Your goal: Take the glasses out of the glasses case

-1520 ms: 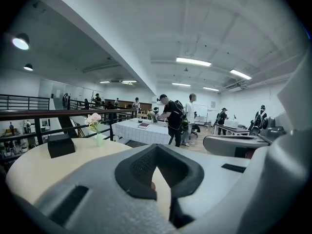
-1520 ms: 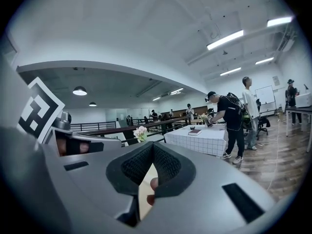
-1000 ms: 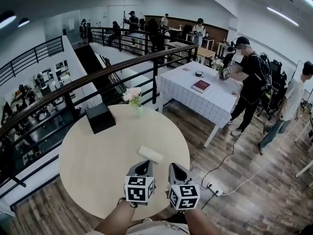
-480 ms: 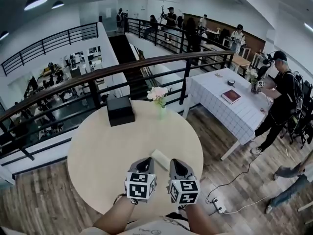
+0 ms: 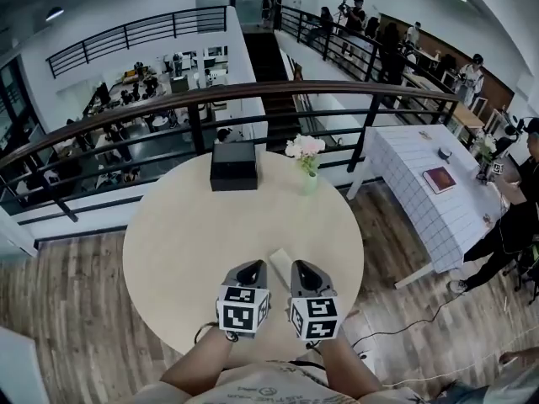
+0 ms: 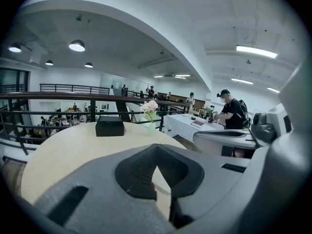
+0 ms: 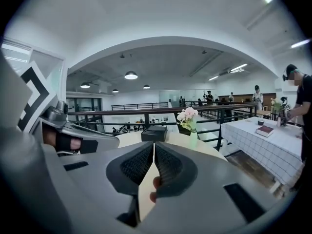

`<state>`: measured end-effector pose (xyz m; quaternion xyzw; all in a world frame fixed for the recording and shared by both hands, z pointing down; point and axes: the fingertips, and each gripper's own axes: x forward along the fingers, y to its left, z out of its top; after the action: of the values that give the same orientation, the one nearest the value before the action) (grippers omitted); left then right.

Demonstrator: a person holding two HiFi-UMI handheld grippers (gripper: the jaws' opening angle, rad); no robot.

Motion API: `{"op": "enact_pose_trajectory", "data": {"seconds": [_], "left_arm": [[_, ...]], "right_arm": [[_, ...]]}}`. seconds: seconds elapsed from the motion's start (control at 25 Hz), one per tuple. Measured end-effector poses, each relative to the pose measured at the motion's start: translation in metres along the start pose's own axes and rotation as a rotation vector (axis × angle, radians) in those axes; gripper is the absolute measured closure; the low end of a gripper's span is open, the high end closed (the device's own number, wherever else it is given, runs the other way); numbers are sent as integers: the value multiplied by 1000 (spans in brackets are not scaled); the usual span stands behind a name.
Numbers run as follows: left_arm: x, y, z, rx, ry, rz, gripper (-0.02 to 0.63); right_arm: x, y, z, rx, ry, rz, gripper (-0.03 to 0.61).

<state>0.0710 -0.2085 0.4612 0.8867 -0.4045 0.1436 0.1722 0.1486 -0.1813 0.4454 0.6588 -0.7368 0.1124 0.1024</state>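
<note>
A cream glasses case lies shut on the round beige table, near its front edge. My left gripper and right gripper hover side by side just in front of it, with the case showing between their tips and partly hidden by them. Both are shut with nothing between their jaws. In the left gripper view the jaws of the left gripper meet, and the right gripper's body shows at the right. In the right gripper view the right gripper is closed too. Neither gripper view shows the case.
A black box and a vase of pink flowers stand at the table's far side, beside a dark railing over a lower floor. A table with a white checked cloth and a person are at the right.
The view has swung so the table sits more in the middle. Both grippers have shifted, and the case that lay ahead of the left gripper now shows between the two tips.
</note>
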Motion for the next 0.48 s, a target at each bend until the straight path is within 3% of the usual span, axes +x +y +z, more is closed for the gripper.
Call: {"op": "enact_pose_trajectory", "data": {"seconds": [0.16,0.48], "left_arm": [[-7,-21,-35,-53,17,77,607],[41,4,-66,-140,85,183,607]], "right_arm": [[-19,-10,-32,-22,44,80,569],[38,-35,-74,-134,152,172,568]]}}
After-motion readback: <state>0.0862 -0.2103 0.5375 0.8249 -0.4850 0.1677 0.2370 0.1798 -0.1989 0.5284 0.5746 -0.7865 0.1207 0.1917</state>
